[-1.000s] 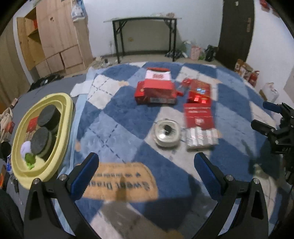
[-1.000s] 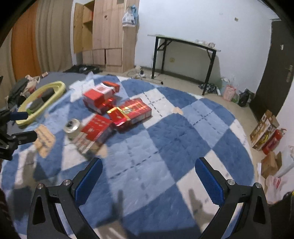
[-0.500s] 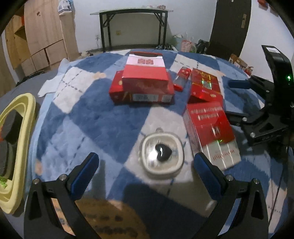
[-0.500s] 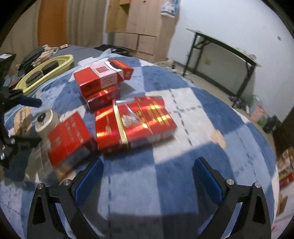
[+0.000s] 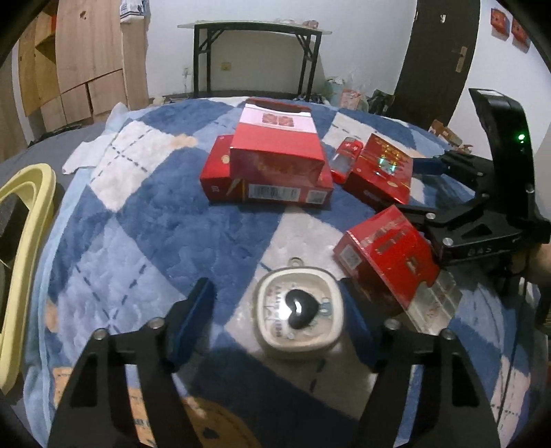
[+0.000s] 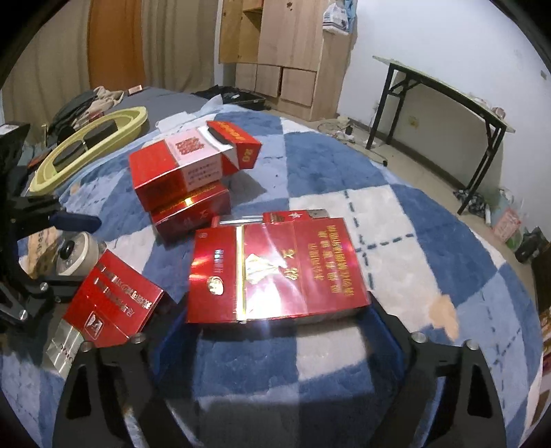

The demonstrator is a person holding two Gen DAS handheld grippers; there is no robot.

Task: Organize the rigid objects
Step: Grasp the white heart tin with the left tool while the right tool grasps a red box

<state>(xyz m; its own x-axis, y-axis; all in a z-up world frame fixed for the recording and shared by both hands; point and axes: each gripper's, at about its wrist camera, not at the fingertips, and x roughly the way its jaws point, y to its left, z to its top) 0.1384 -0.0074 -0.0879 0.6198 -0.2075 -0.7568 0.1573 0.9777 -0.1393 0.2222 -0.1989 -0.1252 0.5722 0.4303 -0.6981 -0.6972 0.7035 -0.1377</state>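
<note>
Surface: a blue-and-white checked plush rug (image 5: 144, 234) carries all the task items.
Left gripper (image 5: 282, 317): its jaws are closing around a small cream, rounded-square container (image 5: 299, 312) with a black heart on its lid. The left blue pad stands clear of the container; the right pad is mostly hidden behind it, so contact on that side cannot be told.
Right gripper (image 6: 275, 331): its jaws are closing on either side of a flat, glossy red carton with gold lettering (image 6: 275, 268). The carton's near edge lies between the pads; whether they press on it cannot be told.
Red pack with silver end (image 5: 392, 262): lies tilted on the rug just right of the cream container, between the two grippers.
Stacked boxes: a red-and-white box with its flap open (image 6: 179, 169) rests on a lower red box (image 6: 191, 215), farther back on the rug.
Small red pack (image 5: 346, 158): lies between the stack and the glossy carton.
Yellow oval tray (image 6: 86, 144): sits at the rug's left edge, well apart from the red boxes, and holds dark round objects.
Background: wooden cabinets (image 6: 286, 51) and a black-legged table (image 5: 255, 31) stand against the white wall.
</note>
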